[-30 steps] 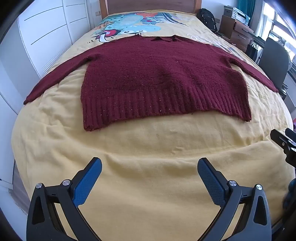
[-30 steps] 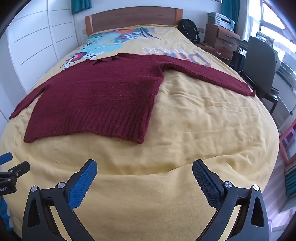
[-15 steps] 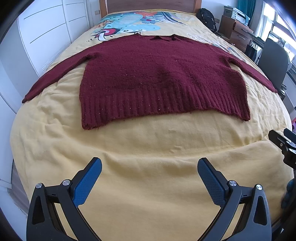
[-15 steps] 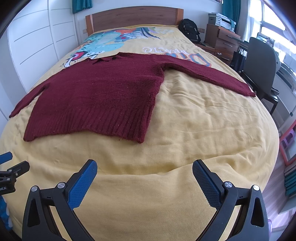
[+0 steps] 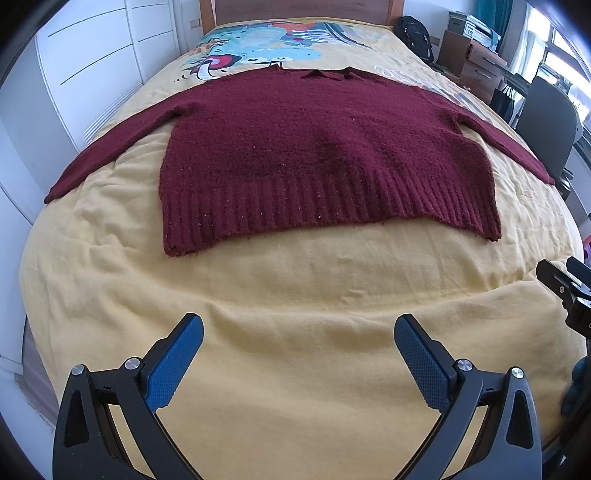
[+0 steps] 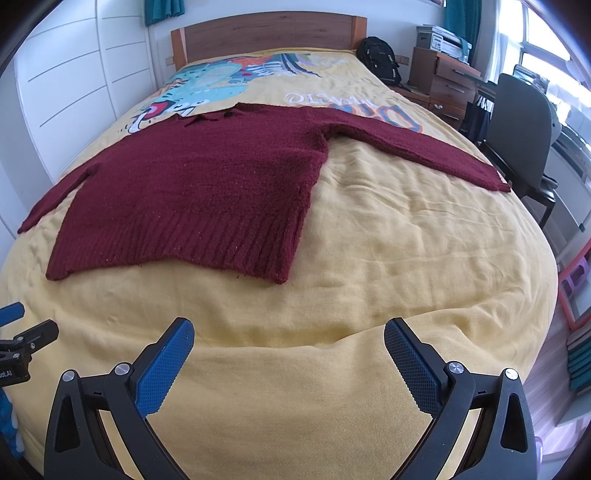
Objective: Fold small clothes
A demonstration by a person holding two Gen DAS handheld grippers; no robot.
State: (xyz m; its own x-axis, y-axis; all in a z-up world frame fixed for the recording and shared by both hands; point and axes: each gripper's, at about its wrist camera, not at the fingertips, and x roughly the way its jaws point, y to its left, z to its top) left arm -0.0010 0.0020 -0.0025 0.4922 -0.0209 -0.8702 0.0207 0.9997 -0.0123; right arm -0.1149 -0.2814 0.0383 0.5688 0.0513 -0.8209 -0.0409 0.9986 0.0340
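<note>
A dark red knitted sweater (image 5: 321,155) lies flat on the yellow bedspread (image 5: 295,295), collar toward the headboard, both sleeves spread out to the sides. It also shows in the right wrist view (image 6: 199,192), with its right sleeve (image 6: 424,147) reaching toward the bed's right edge. My left gripper (image 5: 299,332) is open and empty, above the bedspread short of the sweater's ribbed hem. My right gripper (image 6: 288,332) is open and empty, near the foot of the bed, short of the hem's right corner.
White wardrobe doors (image 5: 85,74) run along the left of the bed. A dark office chair (image 6: 517,122), wooden drawers (image 6: 443,77) and a black backpack (image 6: 380,59) stand to the right. The wooden headboard (image 6: 266,33) is at the far end.
Both views have shifted slightly; the sweater sits a little lower and nearer in the left wrist view. Both grippers stay open and the sweater has not moved on the bed.
</note>
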